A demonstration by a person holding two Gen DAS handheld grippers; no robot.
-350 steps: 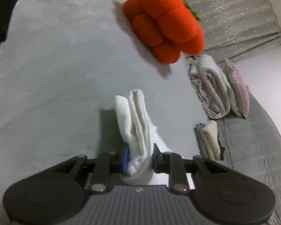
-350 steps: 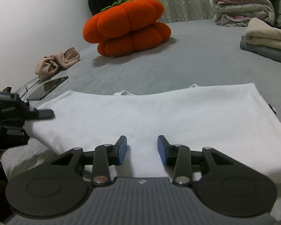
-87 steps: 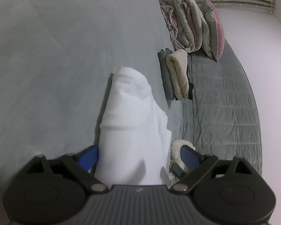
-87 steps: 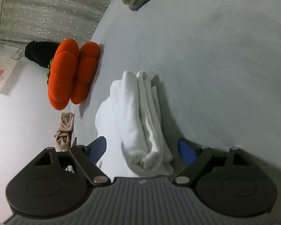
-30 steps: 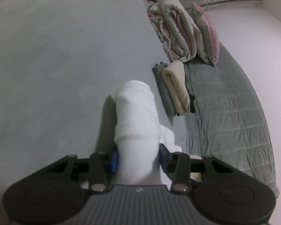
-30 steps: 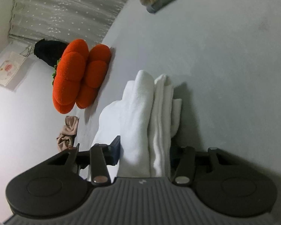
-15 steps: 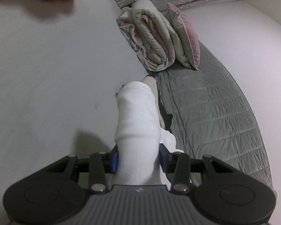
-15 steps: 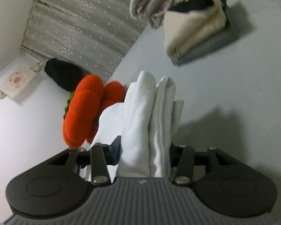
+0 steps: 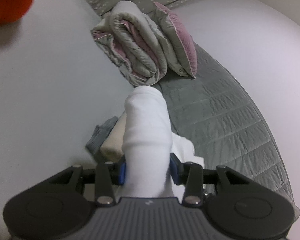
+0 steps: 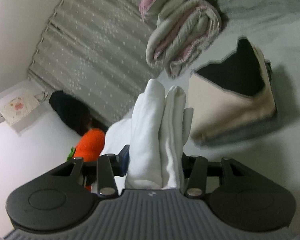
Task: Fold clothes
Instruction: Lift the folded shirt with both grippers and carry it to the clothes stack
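I'm gripping the folded white shirt (image 9: pixel 147 138) at both ends and holding it up off the bed (image 9: pixel 50 84). My left gripper (image 9: pixel 148 170) is pinching a thick, rounded roll of soft cotton between its blue pads (image 9: pixel 122 171), the cloth bulging out past them like a fat sausage. My right gripper (image 10: pixel 155 160) is squeezing the other end, where the layers are showing as two plump ridges with a thinner flap beside them. The shirt is hanging just over the stack (image 10: pixel 236 108): a fuzzy cream piece, folded square, is lying on a grey one, with something black on top. Behind it the puffy quilt (image 9: pixel 136 48) is sitting rolled, grey outside and pink inside, with a flat pink-edged pillow (image 9: pixel 180 42) leaning on it. The quilted grey cover (image 9: pixel 230 120) is curving away to the right. An orange plush (image 10: pixel 91 145) is peeking in by the dotted curtain (image 10: pixel 94 40).
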